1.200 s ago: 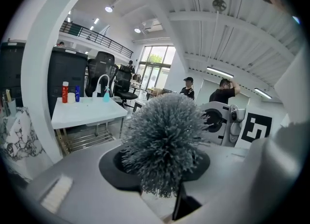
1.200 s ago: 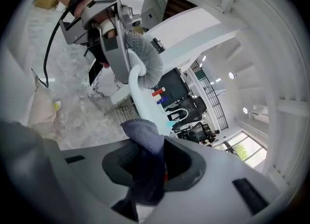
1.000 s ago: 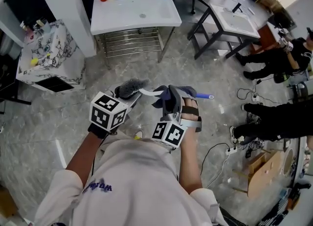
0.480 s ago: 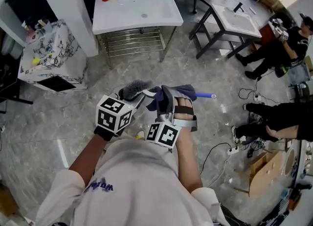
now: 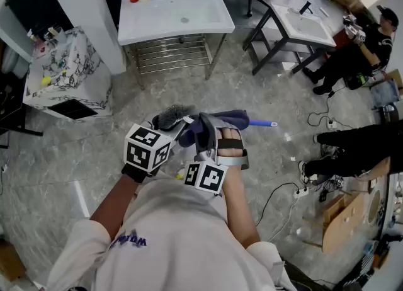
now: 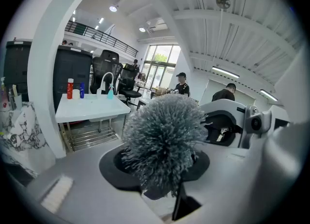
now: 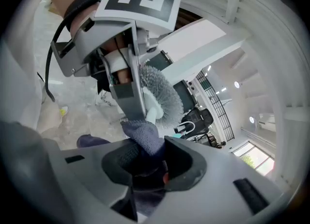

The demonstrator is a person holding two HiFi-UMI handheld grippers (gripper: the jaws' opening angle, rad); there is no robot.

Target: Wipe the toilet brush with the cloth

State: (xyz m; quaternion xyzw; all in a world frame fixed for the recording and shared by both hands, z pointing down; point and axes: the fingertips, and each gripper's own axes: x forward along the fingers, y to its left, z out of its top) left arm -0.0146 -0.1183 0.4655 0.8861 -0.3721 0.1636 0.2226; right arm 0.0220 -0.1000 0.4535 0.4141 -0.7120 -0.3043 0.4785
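Note:
My left gripper (image 5: 169, 129) is shut on the toilet brush (image 5: 170, 117), whose grey bristle head sticks up just past its jaws. In the left gripper view the bristle head (image 6: 164, 145) fills the middle, right above my left gripper (image 6: 167, 189). To its right, my right gripper (image 5: 204, 133) grips a blue-grey cloth (image 5: 227, 119); its jaws are closing with the cloth bunched between them. In the right gripper view the cloth (image 7: 143, 138) rises from my right gripper (image 7: 145, 165) and touches the brush's white neck below the bristles (image 7: 162, 94).
A white sink table (image 5: 176, 16) with bottles stands ahead, a marble-patterned cabinet (image 5: 60, 72) to the left and a second table (image 5: 302, 28) to the right. People (image 5: 359, 57) sit at the far right. Cables (image 5: 296, 189) and cardboard (image 5: 340, 220) lie on the floor.
My right gripper has carried the cloth leftward, closer against the brush. The left gripper and brush have stayed nearly in place.

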